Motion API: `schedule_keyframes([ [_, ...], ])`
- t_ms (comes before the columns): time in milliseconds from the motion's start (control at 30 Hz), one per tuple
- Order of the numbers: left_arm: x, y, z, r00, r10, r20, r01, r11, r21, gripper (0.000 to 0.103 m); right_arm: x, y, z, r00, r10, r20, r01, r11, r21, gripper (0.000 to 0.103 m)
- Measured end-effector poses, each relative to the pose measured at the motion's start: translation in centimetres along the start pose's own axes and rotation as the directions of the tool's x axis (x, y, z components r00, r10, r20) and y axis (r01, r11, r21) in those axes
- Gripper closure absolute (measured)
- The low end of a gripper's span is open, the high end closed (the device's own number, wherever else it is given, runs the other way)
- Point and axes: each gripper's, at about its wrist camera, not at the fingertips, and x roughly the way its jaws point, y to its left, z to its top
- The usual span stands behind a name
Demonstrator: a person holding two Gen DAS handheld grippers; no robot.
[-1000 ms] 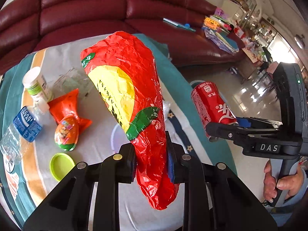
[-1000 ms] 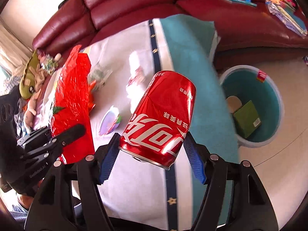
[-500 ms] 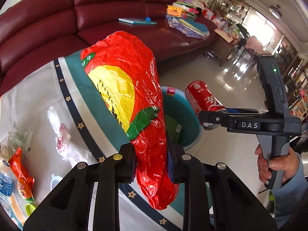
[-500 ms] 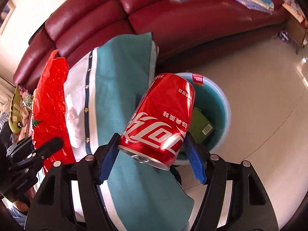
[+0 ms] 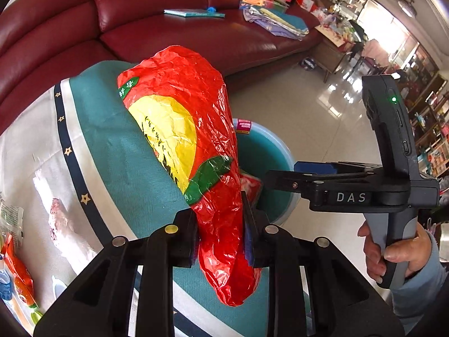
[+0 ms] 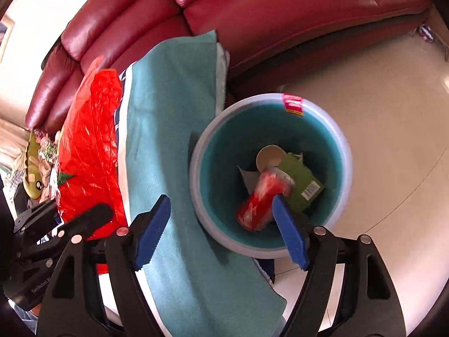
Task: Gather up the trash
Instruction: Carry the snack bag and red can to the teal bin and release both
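My left gripper (image 5: 220, 234) is shut on a crumpled red and yellow snack bag (image 5: 185, 140), held up over the teal tablecloth edge (image 5: 118, 151). The same bag (image 6: 89, 146) shows at the left of the right wrist view. My right gripper (image 6: 221, 227) hangs above the round teal bin (image 6: 341, 151) on the floor, its jaws opening and nothing between the blue pads. A red soda can (image 6: 261, 199), blurred, is falling inside the bin. In the left wrist view the right gripper (image 5: 280, 172) reaches over the bin (image 5: 269, 154), held by a hand (image 5: 393, 250).
A green carton (image 6: 304, 181) and a pale round lid (image 6: 269, 156) lie in the bin. A dark red leather sofa (image 5: 196, 33) with books and papers stands behind. On the table at left lie an orange wrapper (image 5: 16, 269) and clear plastic (image 5: 61, 224). Shiny tiled floor (image 6: 393, 98) surrounds the bin.
Both grippers have swung from over the table to the bin beside it. The right gripper has let go of the red can, which drops into the bin. The left still grips the bag.
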Motion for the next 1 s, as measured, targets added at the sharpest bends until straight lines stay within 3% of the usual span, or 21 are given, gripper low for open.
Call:
schedule_keyframes([
  [533, 4.6, -3.6, 1.8, 0.997, -0.044, -0.068, 0.049, 0.996, 0.077, 0.077, -2.8, -4.8, -0.4, 0.992, -0.118, 0.046, 0.112, 0.987, 0.113, 0.019],
  [600, 5.2, -4.2, 2.2, 0.997, -0.030, -0.071, 0.037, 0.995, 0.094, 0.070, -3.2, -5.0, -0.5, 0.991, -0.124, 0.051, 0.117, 0.986, 0.120, 0.017],
  [633, 5.4, -4.4, 2.4, 0.998, -0.023, -0.065, 0.029, 0.995, 0.099, 0.055, -3.4, -5.2, -0.5, 0.990, -0.128, 0.055, 0.121, 0.985, 0.122, 0.017],
  [667, 5.6, -4.4, 2.6, 0.998, -0.014, -0.055, 0.020, 0.995, 0.102, 0.047, -3.6, -5.3, -0.5, 0.990, -0.132, 0.059, 0.124, 0.985, 0.123, 0.017],
  [767, 6.7, -4.5, 3.0, 0.998, -0.001, -0.065, 0.007, 0.995, 0.096, 0.035, -4.0, -5.5, -0.5, 0.988, -0.139, 0.062, 0.130, 0.983, 0.126, 0.017],
  [1000, 7.7, -3.5, 2.9, 0.996, 0.013, -0.089, -0.008, 0.998, 0.058, 0.033, -3.6, -6.3, -0.6, 0.988, -0.147, 0.039, 0.140, 0.980, 0.144, 0.017],
])
